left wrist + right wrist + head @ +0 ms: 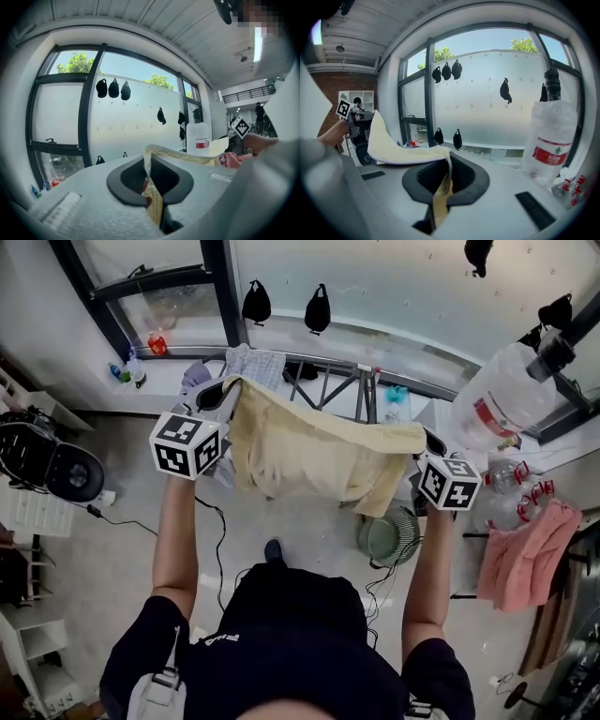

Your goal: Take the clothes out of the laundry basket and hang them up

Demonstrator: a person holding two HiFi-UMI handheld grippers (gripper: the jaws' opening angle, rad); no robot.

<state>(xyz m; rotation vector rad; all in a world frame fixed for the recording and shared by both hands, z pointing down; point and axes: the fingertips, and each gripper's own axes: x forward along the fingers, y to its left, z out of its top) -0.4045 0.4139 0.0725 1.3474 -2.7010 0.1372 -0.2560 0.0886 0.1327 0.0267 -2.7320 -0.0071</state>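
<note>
A pale yellow garment [309, 457] hangs spread between my two grippers, held up at chest height in the head view. My left gripper [228, 382] is shut on its left top corner; the cloth edge [151, 187] is pinched between the dark pads. My right gripper [429, 442] is shut on the right top corner, where the cloth [442, 187] runs into the jaws. Behind the garment stands a metal drying rack [342, 381] with a checked grey garment [251, 364] on it. A green laundry basket [386, 538] sits on the floor below, partly hidden by the yellow cloth.
A large window [375, 287] with black caps [317, 308] hung on it runs along the far side. A big water bottle [502, 395] stands at the right, a pink cloth [525, 554] below it. A black fan [56, 470] and cables lie on the floor at the left.
</note>
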